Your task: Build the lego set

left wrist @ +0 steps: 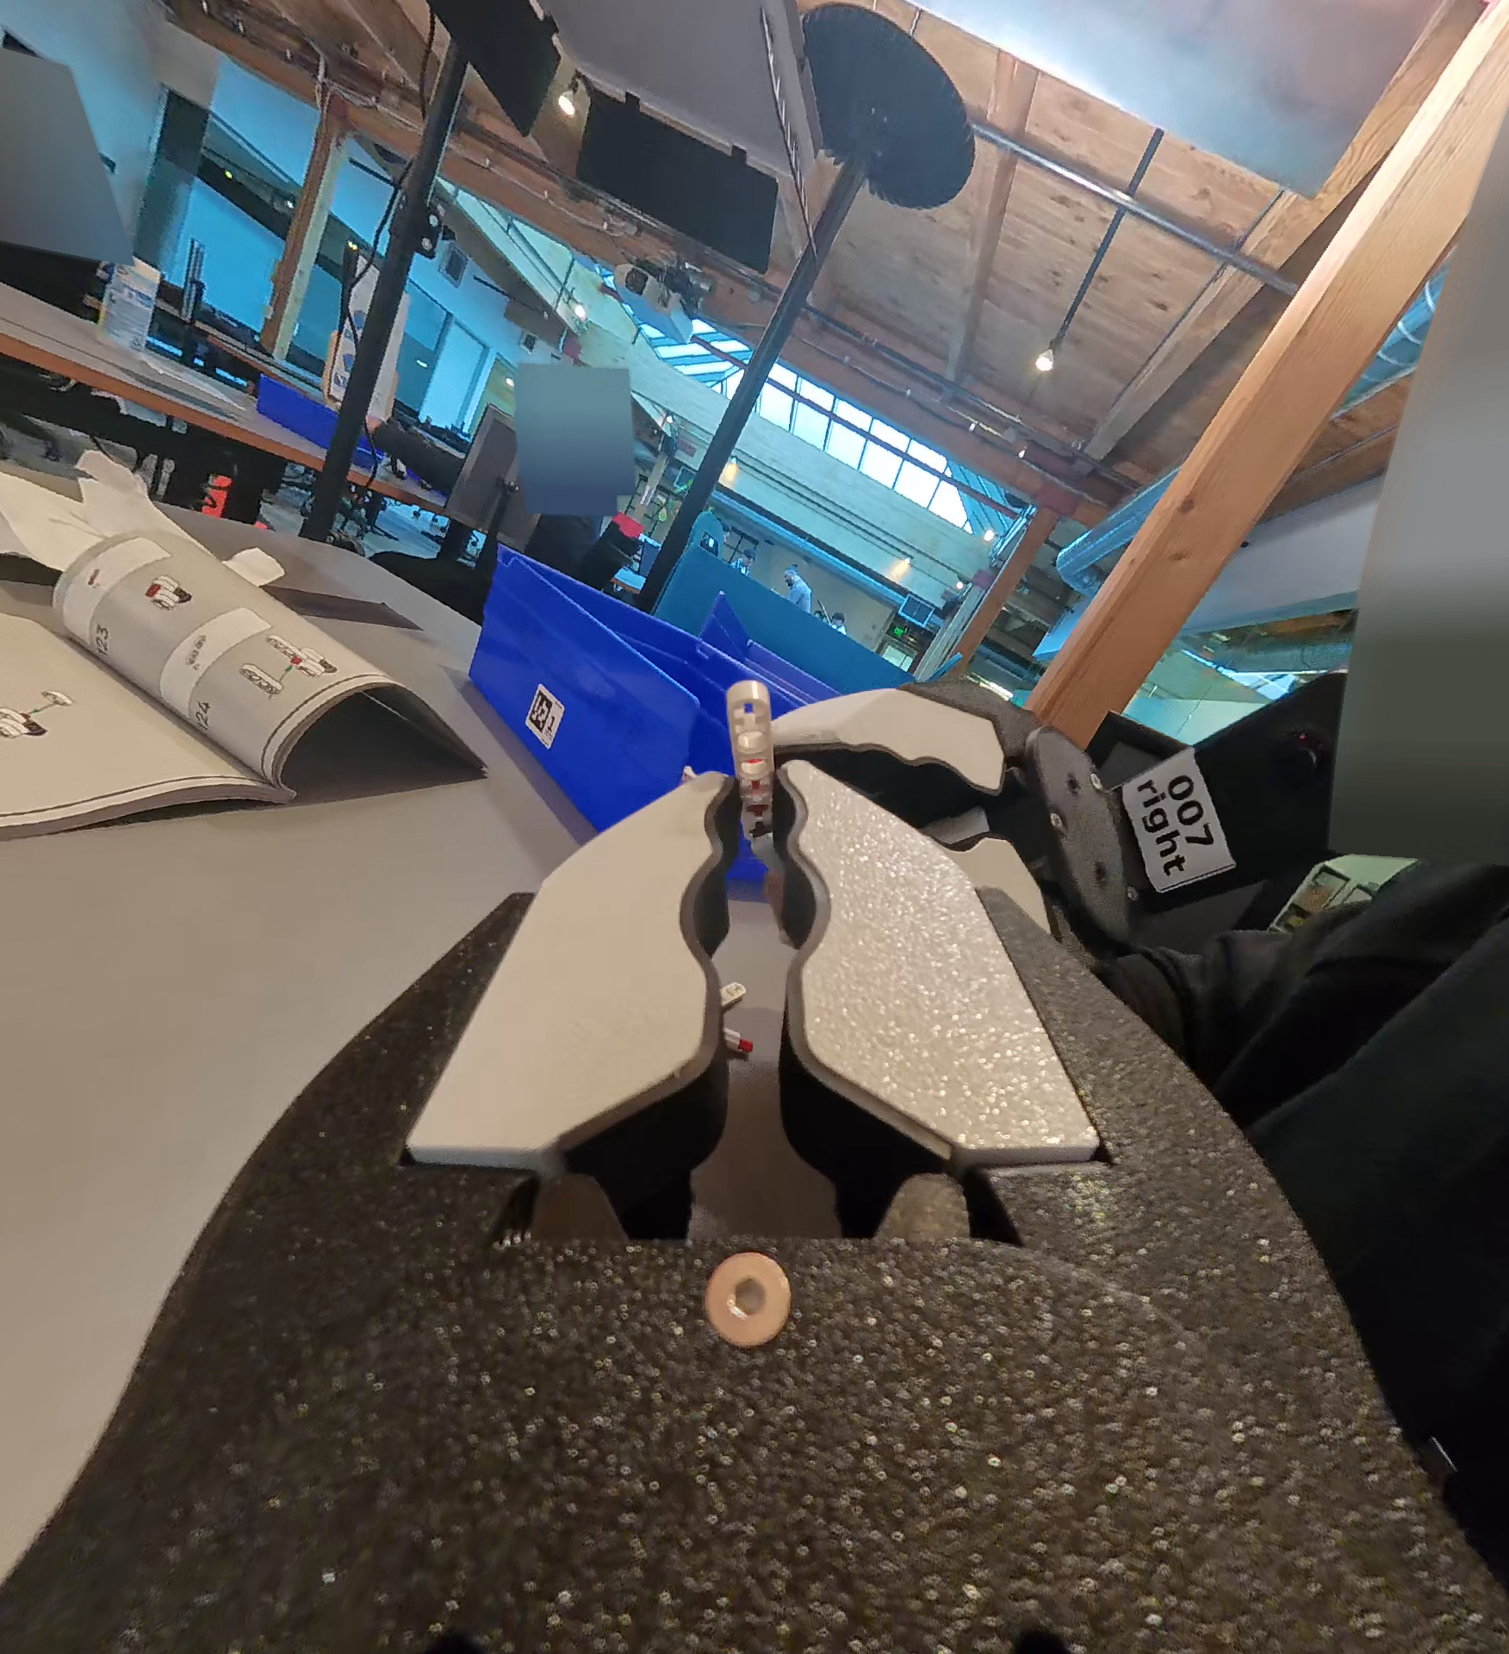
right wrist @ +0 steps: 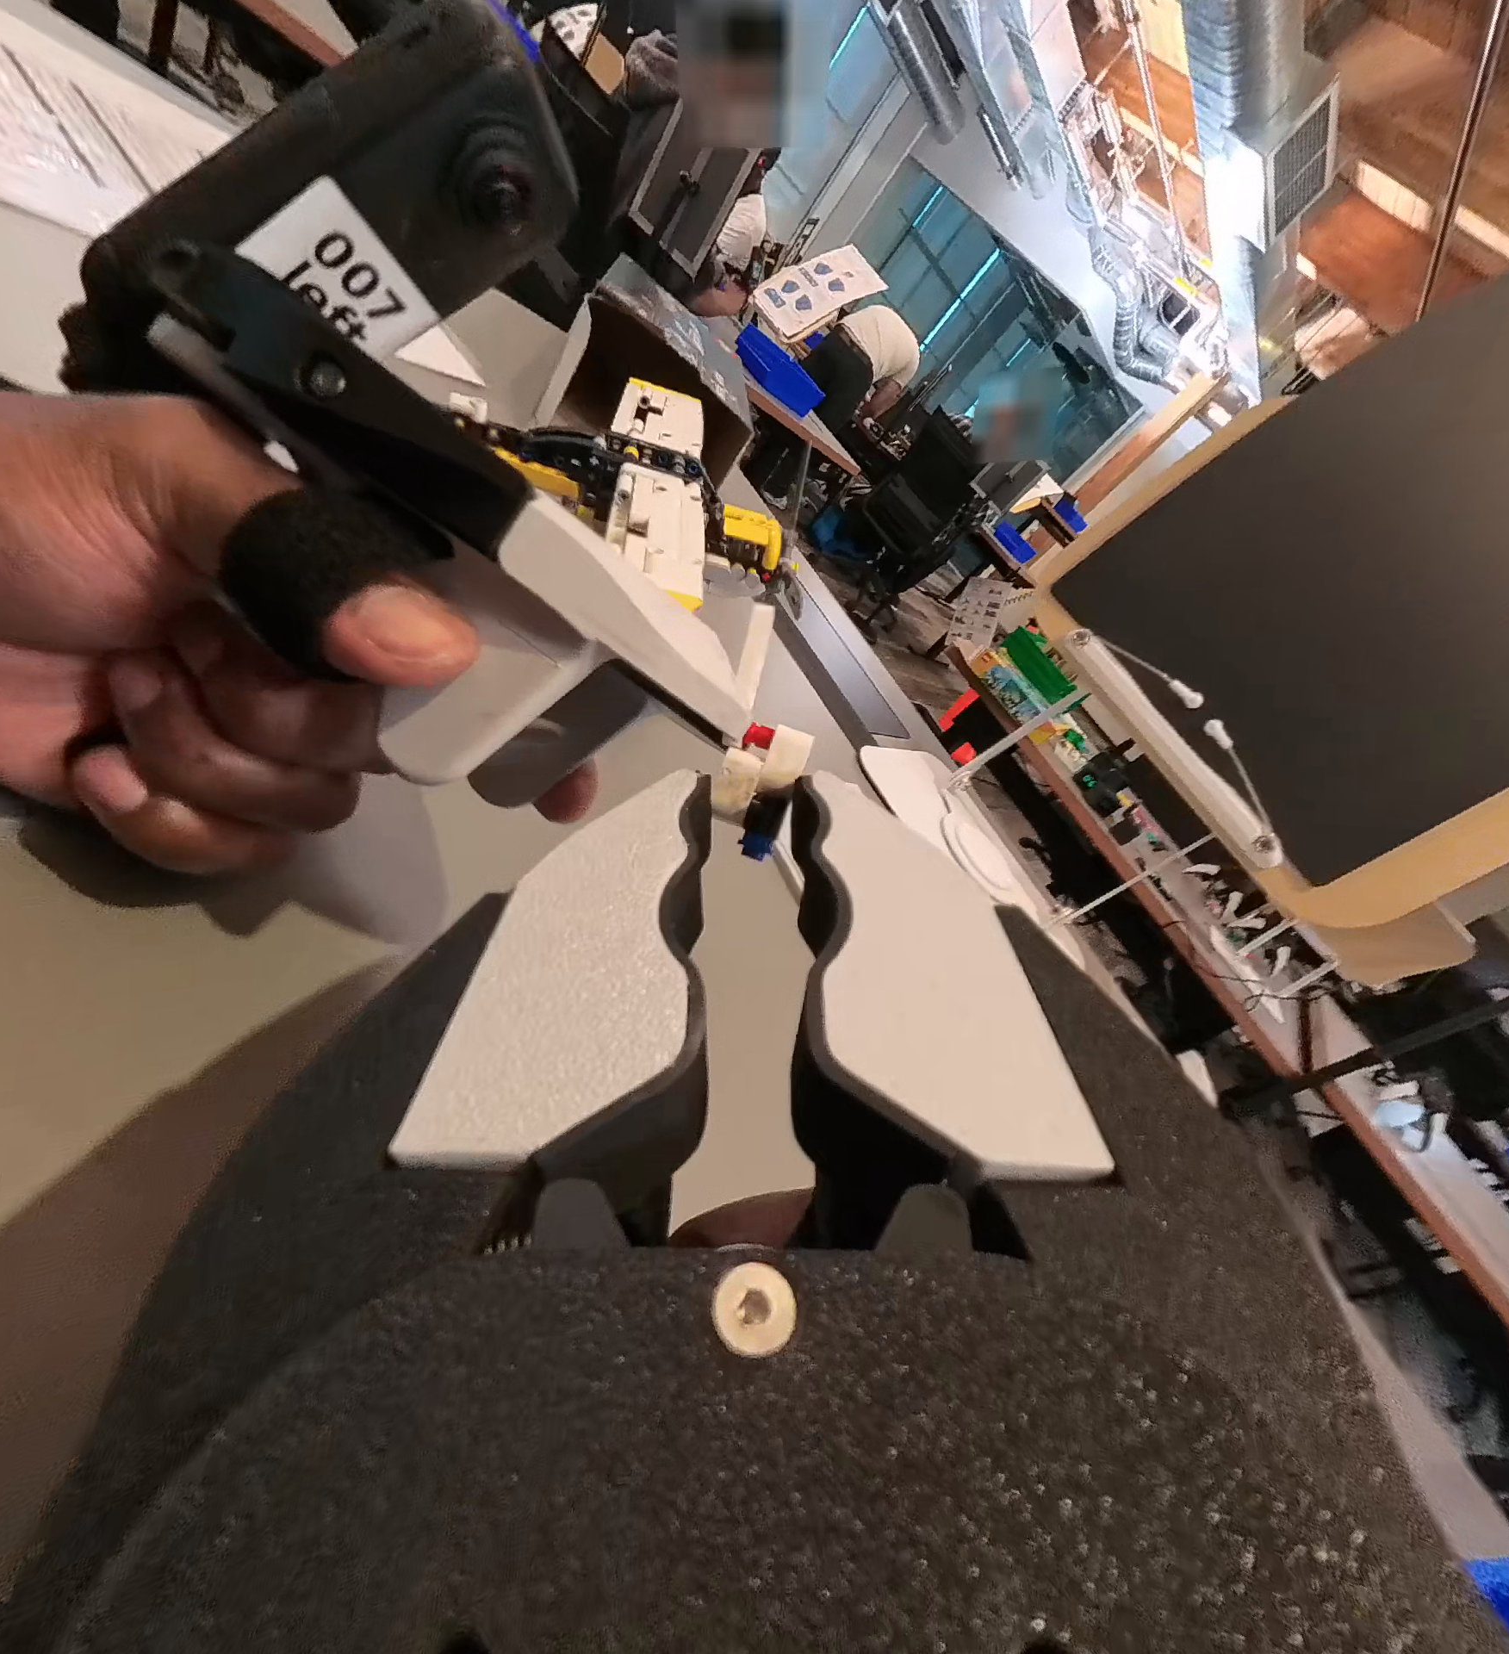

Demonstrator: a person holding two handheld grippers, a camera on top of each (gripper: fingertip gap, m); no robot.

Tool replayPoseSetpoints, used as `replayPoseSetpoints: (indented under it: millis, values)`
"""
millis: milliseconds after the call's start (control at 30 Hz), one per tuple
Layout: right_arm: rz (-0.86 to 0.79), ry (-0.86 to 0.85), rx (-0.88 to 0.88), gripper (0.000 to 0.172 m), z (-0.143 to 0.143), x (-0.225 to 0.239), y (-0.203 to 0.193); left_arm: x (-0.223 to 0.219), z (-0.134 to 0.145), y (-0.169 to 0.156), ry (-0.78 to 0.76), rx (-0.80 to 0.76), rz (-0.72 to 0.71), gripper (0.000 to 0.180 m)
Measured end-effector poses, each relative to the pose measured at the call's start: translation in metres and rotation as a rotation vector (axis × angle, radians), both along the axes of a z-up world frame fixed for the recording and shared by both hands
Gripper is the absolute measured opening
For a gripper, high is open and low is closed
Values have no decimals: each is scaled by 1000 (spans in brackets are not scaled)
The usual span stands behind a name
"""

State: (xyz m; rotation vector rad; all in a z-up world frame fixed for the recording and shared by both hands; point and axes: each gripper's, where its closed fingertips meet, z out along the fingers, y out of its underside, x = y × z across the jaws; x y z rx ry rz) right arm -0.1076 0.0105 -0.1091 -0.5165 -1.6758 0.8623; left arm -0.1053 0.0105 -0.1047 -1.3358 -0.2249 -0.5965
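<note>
Left gripper [left wrist: 753,792]: fingertips nearly together, clamped on a thin pale grey toy beam [left wrist: 749,729] with holes along it and red pins showing in them; the beam stands upright out of the tips, both pads pressed on its lower part. The right wrist view shows the same gripper [right wrist: 737,716] edge-on, held by a hand [right wrist: 133,618] with a black sleeve on one finger, its tips closed on a small white block cluster [right wrist: 764,761] with a red pin at the top. Right gripper [right wrist: 751,810]: fingers a narrow way apart, tips on either side of the white cluster's lower end and a small black and blue peg [right wrist: 762,828] hanging under it; whether the pads press on these pieces cannot be told. The two grippers meet tip to tip, the right one [left wrist: 894,743] lying just behind and right of the beam. Below both, a grey tabletop [left wrist: 151,984]. Just beyond the tips, a blue bin [left wrist: 608,698] with a small sticker on its wall. Farther left, an open instruction booklet [left wrist: 151,707]. Behind the left gripper, a yellow, white and black brick model [right wrist: 661,501].
</note>
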Motion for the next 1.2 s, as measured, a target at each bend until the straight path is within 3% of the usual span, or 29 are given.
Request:
replayPoseSetpoints:
  millis: [233, 533, 700, 867, 967, 1200]
  values:
    - [33, 27, 102, 17, -2, 5, 2, 4, -4, 2, 17, -38, -24, 7]
    - [109, -26, -3, 17, -4, 7, -4, 7, -3, 2, 29, -32, -55, 7]
    - [83, -8, -20, 18, -2, 3, -1, 1, -1, 5, -76, -14, -66, 7]
    - [64, -41, -65, 29, -6, -1, 1, -1, -3, 7, -120, -26, -64, 7]
    - [43, -57, -73, 20, -10, -3, 3, -3, -4, 8, -131, -35, -62, 7]
    - [13, -88, -162, 17, -10, -7, 14, -15, -8, 8, -184, -64, -33, 13]
